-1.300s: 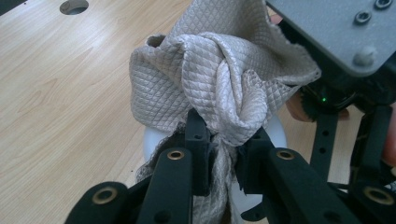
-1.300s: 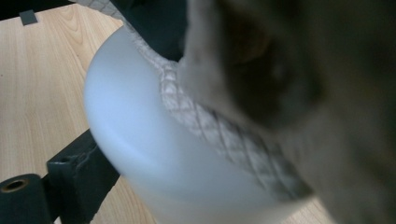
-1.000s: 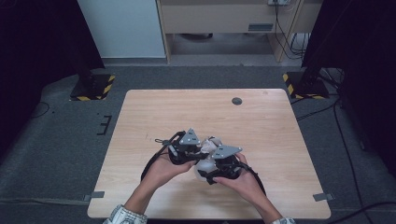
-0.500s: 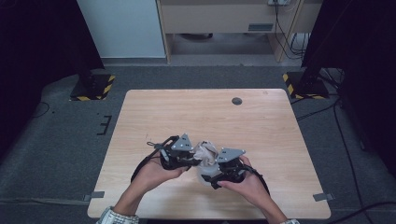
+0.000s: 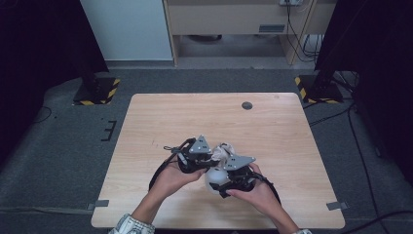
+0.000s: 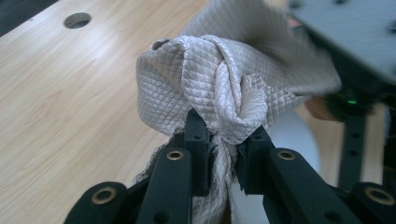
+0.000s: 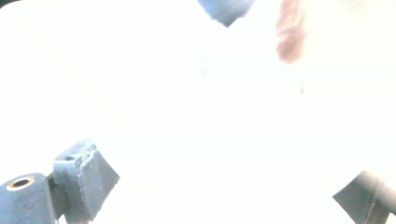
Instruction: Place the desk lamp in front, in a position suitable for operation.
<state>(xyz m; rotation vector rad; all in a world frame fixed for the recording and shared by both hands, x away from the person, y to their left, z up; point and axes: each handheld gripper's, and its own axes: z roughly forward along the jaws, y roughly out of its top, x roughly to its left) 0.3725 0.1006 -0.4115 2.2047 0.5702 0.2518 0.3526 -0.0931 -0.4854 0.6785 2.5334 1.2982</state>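
A pale wooden worktop (image 5: 160, 126), bare but for a small dark hole (image 5: 247, 105) toward its 1 o'clock corner, carries the scene at its 6 o'clock edge, where a person's two forearms come in and meet. Between them sits a knotted bundle of grey quilted cloth (image 5: 221, 153), gathered above something white and rounded (image 5: 215, 178) that cannot be identified. The left tongs (image 5: 207, 157) reach in from 9 o'clock and lie nearer the knot; in the left gripper view their jaws are clenched on the twisted neck of the cloth (image 6: 224, 93) just under the knot, which stands up and away from them toward 12 o'clock. The right tongs (image 5: 221, 171) come in from 4 o'clock, low against the white object. The right gripper view is washed out; its jaws stand well apart at the bottom corners, apparently spread around the white shape, though a firm grip cannot be told. Any pull on the knot would likely run along the line between the two hands.
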